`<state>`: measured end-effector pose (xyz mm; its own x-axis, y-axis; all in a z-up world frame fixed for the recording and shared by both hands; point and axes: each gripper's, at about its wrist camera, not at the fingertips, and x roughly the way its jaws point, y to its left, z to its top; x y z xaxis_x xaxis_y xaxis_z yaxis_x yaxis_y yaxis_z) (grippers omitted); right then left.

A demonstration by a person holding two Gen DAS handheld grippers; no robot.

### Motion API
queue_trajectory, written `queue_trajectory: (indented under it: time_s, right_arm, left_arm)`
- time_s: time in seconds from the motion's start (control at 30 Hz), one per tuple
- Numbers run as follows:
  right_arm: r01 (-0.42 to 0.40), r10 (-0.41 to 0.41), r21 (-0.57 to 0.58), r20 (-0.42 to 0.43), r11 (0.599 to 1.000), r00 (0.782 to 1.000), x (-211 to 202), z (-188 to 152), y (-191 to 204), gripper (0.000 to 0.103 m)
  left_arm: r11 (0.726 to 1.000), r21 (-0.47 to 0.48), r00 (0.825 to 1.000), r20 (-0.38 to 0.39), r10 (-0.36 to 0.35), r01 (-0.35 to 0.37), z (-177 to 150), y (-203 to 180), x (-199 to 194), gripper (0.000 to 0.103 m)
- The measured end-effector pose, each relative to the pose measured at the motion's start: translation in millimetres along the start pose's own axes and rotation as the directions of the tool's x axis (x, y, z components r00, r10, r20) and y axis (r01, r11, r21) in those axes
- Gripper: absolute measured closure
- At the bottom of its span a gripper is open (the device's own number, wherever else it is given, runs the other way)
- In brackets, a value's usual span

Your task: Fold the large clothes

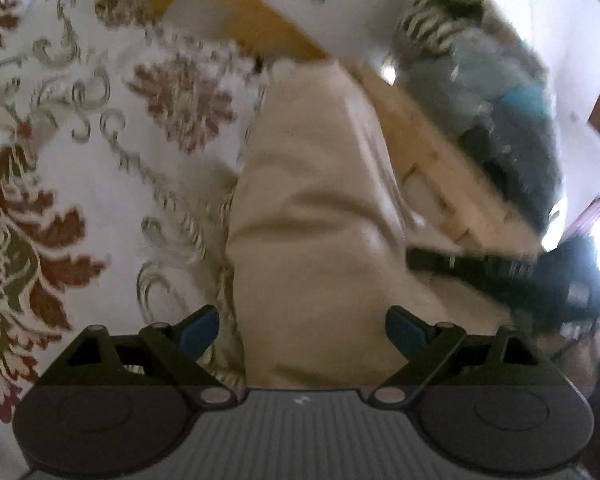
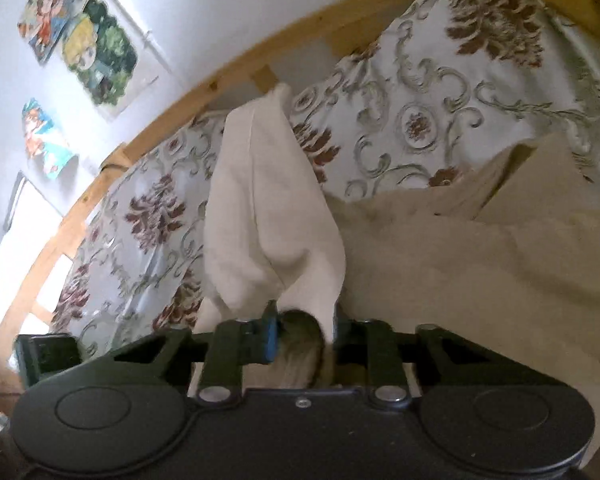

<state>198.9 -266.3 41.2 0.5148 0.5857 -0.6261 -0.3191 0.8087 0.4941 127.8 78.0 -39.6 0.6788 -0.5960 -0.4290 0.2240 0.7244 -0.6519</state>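
on the left, our left gripper [image 1: 302, 330] hangs with its jaws spread wide and nothing between them, straddling the near end of a long band of the cream garment [image 1: 308, 208] that runs away from us toward the far side of the bed. left of that band lies the floral bedspread [image 1: 80, 128], and far off to the right a heap of grey and striped clothes [image 1: 472, 76] sits on the wooden bed frame [image 1: 236, 12]. this view is blurred, so we cannot tell whether the blue pads touch the cloth or hover just above it.

moving right, our right gripper [image 2: 302, 334] is pinched narrow on a fold of the cream garment [image 2: 268, 208], and the cloth rises from the jaws in a lifted peak. right of that peak the rest of the garment [image 2: 480, 260] spreads over the bedspread [image 2: 440, 112], rumpled, with a loose flap at the far right. posters [image 2: 96, 52] hang on the wall at far left.

we judge the step to be carrying the pinched edge over to make a fold. to do it well, we should first close the left gripper on the band near its edge, so both ends travel together. we keep the cloth taut between the two grips, lift only enough to clear the bedspread, and lay the edge down square on the flat part. the rumpled flap on the right may bunch under the fold, so it wants smoothing first. the thin fabric could slip from a shallow pinch, so we take a deep bite.
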Motion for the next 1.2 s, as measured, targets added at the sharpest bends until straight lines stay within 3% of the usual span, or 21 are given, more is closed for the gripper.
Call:
queue_trajectory:
  time_s: [0.07,0.17,0.3,0.4,0.53,0.6,0.77,0.83,0.9,1.03,1.1,1.2]
  right_arm:
    - [0.061,-0.053,-0.068,0.101,0.996,0.993,-20.7,-12.9,6.1,0.085]
    - [0.173,-0.151,-0.080,0.226,0.982,0.962,-65.8,-44.0,7.1,0.086]
    - [0.281,-0.274,-0.020,0.166,0.959,0.947,-69.5,-96.0,-21.8,0.086]
    - [0.292,-0.282,-0.021,0.209,0.956,0.937,-72.2,-116.6,-22.3,0.082]
    - [0.279,-0.281,0.047,0.258,0.959,0.924,-88.8,-115.7,-19.2,0.066]
    - [0.317,-0.322,0.063,0.265,0.946,0.909,-100.9,-111.5,-21.1,0.056]
    - [0.471,-0.470,0.060,0.239,0.880,0.849,-113.9,-95.1,-42.8,0.054]
    - [0.478,-0.480,0.054,0.174,0.877,0.860,-102.5,-87.6,-50.4,0.055]
    - [0.463,-0.466,0.059,0.167,0.884,0.869,-94.8,-86.9,-51.0,0.056]
    - [0.513,-0.498,-0.016,0.216,0.858,0.840,-91.1,-92.9,-36.1,0.056]
    - [0.508,-0.493,-0.038,0.186,0.861,0.850,-89.0,-93.2,-36.2,0.057]
    - [0.501,-0.501,0.034,0.116,0.865,0.857,-85.1,-95.6,-46.5,0.056]
  left_arm:
    - [1.000,0.003,0.998,0.051,-0.021,0.021,2.6,-3.4,-8.3,0.007]
    - [1.000,-0.006,0.998,0.069,-0.006,0.006,5.8,-7.2,-9.9,0.005]
    - [0.998,-0.054,0.998,-0.063,0.011,-0.015,3.7,-7.7,21.8,0.006]
    - [1.000,-0.020,0.993,-0.117,0.009,-0.011,-7.1,-13.3,38.7,0.006]
    - [1.000,0.005,0.992,-0.126,0.015,-0.014,-9.9,-15.8,42.1,0.006]
    - [1.000,-0.001,0.992,-0.127,0.011,-0.011,-10.2,-14.4,42.4,0.006]
    - [1.000,-0.019,0.991,-0.132,0.002,-0.004,-12.1,-11.3,43.3,0.006]
    - [1.000,-0.013,0.991,-0.132,0.005,-0.006,-12.1,-12.3,42.9,0.006]
    - [1.000,-0.001,0.992,-0.128,0.012,-0.012,-13.3,-13.5,41.4,0.006]
    - [1.000,0.004,0.992,-0.128,0.011,-0.011,-14.5,-14.0,42.3,0.005]
    - [1.000,-0.001,0.991,-0.130,0.009,-0.009,-15.0,-13.3,43.1,0.005]
    - [1.000,-0.005,0.991,-0.134,0.010,-0.011,-15.1,-13.5,42.4,0.005]
